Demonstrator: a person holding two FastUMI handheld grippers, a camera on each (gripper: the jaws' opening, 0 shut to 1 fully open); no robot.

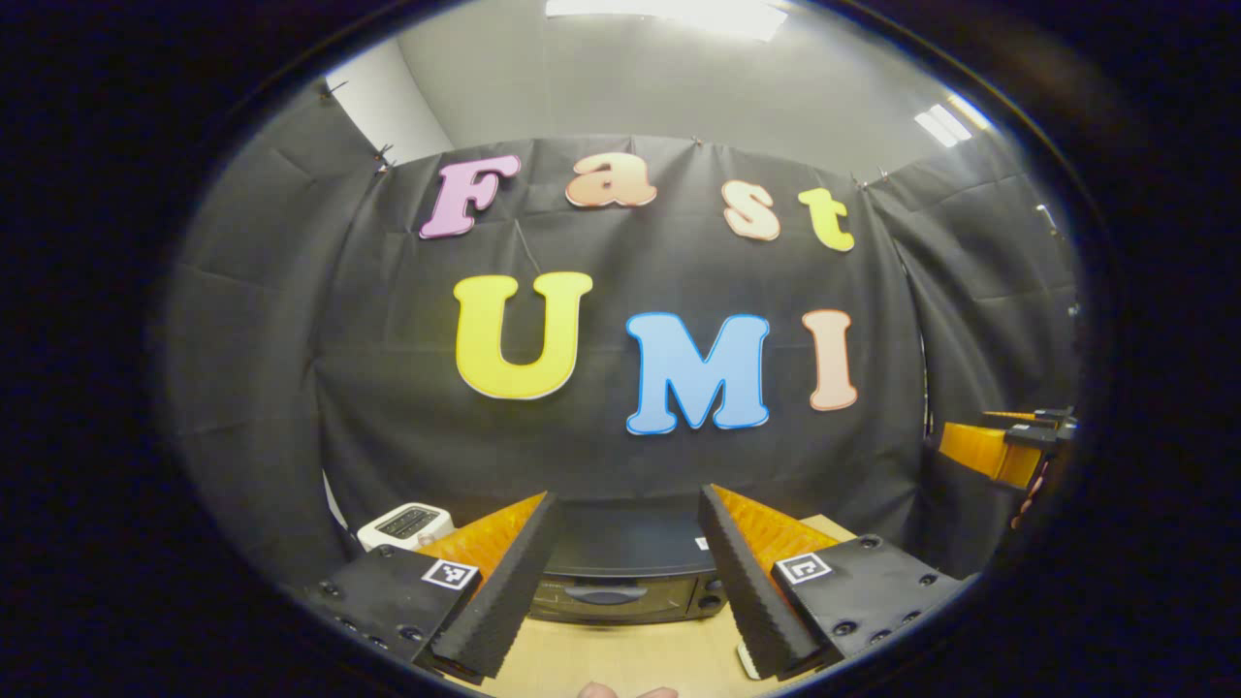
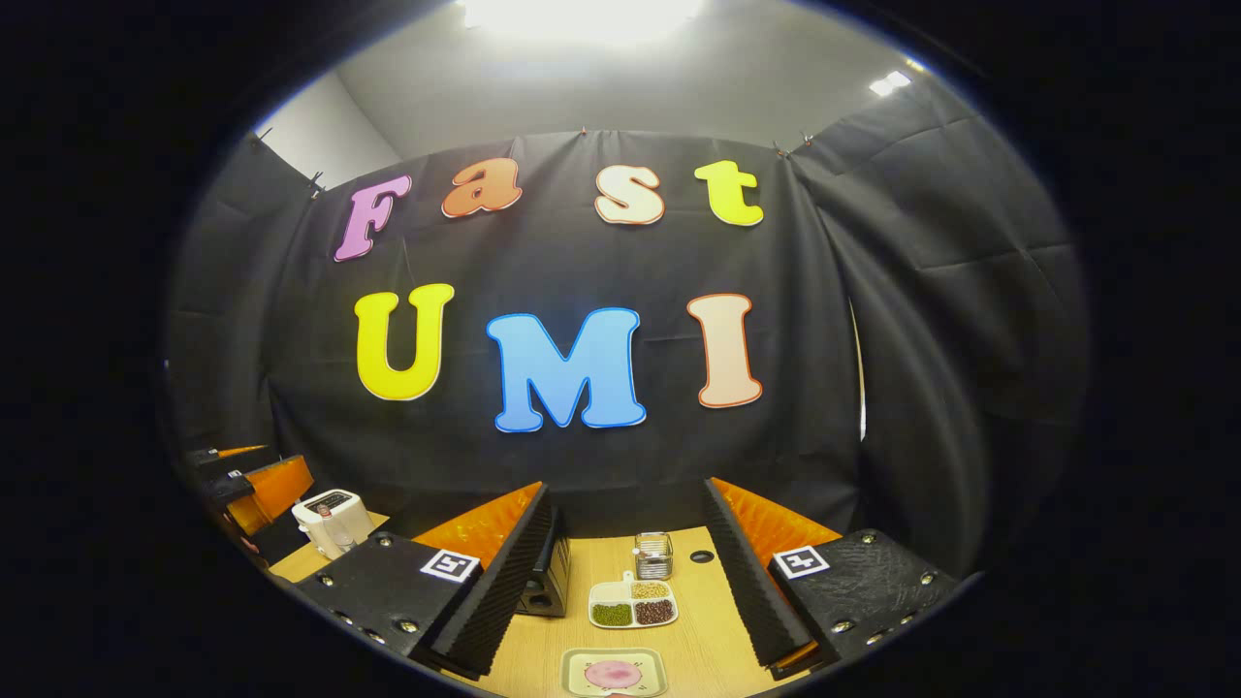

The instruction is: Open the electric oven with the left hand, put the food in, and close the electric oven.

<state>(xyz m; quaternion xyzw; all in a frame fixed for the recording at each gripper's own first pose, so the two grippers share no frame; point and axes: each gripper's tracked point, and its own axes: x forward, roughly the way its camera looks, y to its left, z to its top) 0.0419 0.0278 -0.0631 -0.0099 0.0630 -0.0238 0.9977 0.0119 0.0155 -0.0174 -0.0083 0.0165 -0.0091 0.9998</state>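
The black electric oven (image 1: 625,572) stands on the wooden table straight ahead of my left gripper (image 1: 625,591), door closed with its handle across the front. The left gripper is open and holds nothing. In the right gripper view the oven's side (image 2: 548,572) peeks out beside the left finger. The food, a pink round piece on a small pale tray (image 2: 614,673), lies near the table's front edge, below and between the fingers of my right gripper (image 2: 620,591), which is open with nothing held. The right gripper (image 1: 1008,451) also appears at the far right of the left gripper view.
A white toaster (image 1: 405,524) (image 2: 332,519) stands left of the oven. A divided dish of beans (image 2: 633,606) and a small clear jar (image 2: 653,555) sit behind the food tray. A dark hole (image 2: 701,556) marks the tabletop. The left gripper (image 2: 247,480) shows at the left edge.
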